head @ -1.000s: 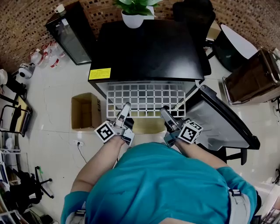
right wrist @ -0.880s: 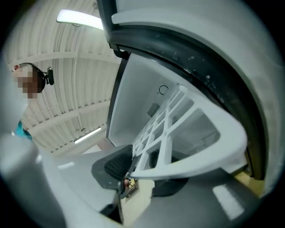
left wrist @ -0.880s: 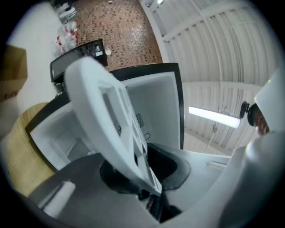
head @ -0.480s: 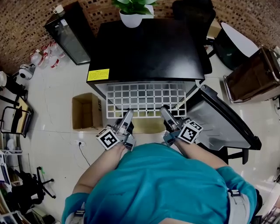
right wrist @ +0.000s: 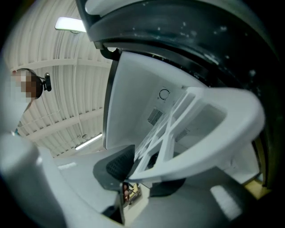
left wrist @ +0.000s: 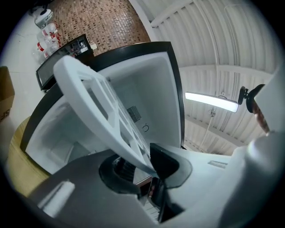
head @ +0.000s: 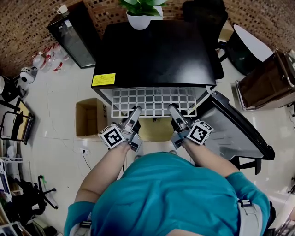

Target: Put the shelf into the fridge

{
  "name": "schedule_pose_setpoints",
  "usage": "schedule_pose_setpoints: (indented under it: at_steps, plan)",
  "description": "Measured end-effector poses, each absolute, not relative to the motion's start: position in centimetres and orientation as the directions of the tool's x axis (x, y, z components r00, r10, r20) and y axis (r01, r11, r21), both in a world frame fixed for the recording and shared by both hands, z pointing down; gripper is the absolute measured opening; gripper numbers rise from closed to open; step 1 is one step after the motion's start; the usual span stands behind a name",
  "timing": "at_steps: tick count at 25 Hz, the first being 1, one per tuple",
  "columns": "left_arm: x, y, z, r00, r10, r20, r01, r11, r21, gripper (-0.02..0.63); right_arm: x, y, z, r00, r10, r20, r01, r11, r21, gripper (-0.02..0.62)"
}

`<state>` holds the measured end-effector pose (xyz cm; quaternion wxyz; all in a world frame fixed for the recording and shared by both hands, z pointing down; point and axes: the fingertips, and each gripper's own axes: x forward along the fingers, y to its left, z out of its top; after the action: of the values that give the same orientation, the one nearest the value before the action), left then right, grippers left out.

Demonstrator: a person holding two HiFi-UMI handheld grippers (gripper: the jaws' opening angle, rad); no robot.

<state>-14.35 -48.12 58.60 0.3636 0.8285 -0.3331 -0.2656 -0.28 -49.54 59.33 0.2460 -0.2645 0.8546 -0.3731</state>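
Observation:
A white grid shelf lies level, its far part under the top of the black mini fridge, whose door hangs open to the right. My left gripper holds the shelf's near edge left of centre, its jaws opening slightly. My right gripper holds the same edge right of centre, its jaws closing. In the left gripper view the shelf runs from between the pads of that gripper into the white fridge interior. In the right gripper view the shelf rim sits between the pads of that gripper.
A cardboard box stands on the floor left of the fridge. A potted plant sits at the fridge's back edge. A black cabinet and bottles are at far left; a chair and a wooden unit at right.
The shelf has slid farther into the fridge, with less of its grid showing outside. Both grippers have moved forward with it.

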Motion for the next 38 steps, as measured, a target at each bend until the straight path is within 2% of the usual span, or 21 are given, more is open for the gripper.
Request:
schedule_pose_setpoints:
  at_steps: [2, 5, 10, 16, 18, 23, 25, 29, 31, 34, 38]
  plan:
    - [-14.6, -48.7, 58.8, 0.633, -0.753, -0.182, -0.37, -0.5, 0.783, 0.089, -0.4, -50.2, 59.2, -0.736, -0.64, -0.221, -0.274, 0.58, -0.767, 0.092]
    - [-14.1, -49.9, 57.0, 0.644, -0.729, -0.232, -0.351, -0.552, 0.757, 0.094, -0.5, -51.4, 58.8, -0.73, -0.649, -0.215, -0.28, 0.571, -0.772, 0.092]
    - [-15.1, -51.7, 59.1, 0.63, -0.762, -0.147, -0.408, -0.486, 0.773, 0.101, -0.4, -53.1, 59.2, -0.698, -0.684, -0.21, -0.306, 0.551, -0.777, 0.092]
    - [-14.9, -52.7, 58.1, 0.637, -0.756, -0.154, -0.416, -0.504, 0.757, 0.108, -2.2, -53.3, 54.1, -0.701, -0.608, -0.373, -0.213, 0.678, -0.704, 0.091]
    - [-14.9, -53.1, 57.9, 0.635, -0.756, -0.158, -0.419, -0.509, 0.752, 0.109, -2.4, -53.5, 53.7, -0.69, -0.613, -0.386, -0.206, 0.677, -0.706, 0.087]
    - [-14.5, -54.0, 56.8, 0.65, -0.73, -0.212, -0.381, -0.555, 0.74, 0.11, -2.1, -54.8, 54.6, -0.65, -0.674, -0.35, -0.242, 0.621, -0.746, 0.083]
    - [-14.7, -54.7, 57.3, 0.641, -0.744, -0.188, -0.402, -0.534, 0.744, 0.11, -2.1, -55.4, 54.7, -0.64, -0.682, -0.353, -0.243, 0.616, -0.749, 0.084]
    - [-14.6, -55.5, 56.8, 0.643, -0.737, -0.211, -0.385, -0.548, 0.743, 0.112, -1.3, -56.8, 57.6, -0.592, -0.773, -0.23, -0.335, 0.495, -0.802, 0.084]
    - [-15.0, -55.9, 57.3, 0.63, -0.754, -0.186, -0.403, -0.523, 0.751, 0.112, -1.3, -57.1, 57.7, -0.578, -0.784, -0.225, -0.345, 0.485, -0.803, 0.084]
    - [-14.4, -56.1, 56.4, 0.642, -0.728, -0.239, -0.357, -0.561, 0.747, 0.11, -1.3, -57.5, 57.7, -0.565, -0.794, -0.225, -0.356, 0.481, -0.801, 0.084]
    - [-14.6, -57.1, 56.8, 0.632, -0.743, -0.221, -0.376, -0.543, 0.751, 0.112, -1.3, -58.4, 57.5, -0.556, -0.801, -0.223, -0.373, 0.48, -0.795, 0.084]
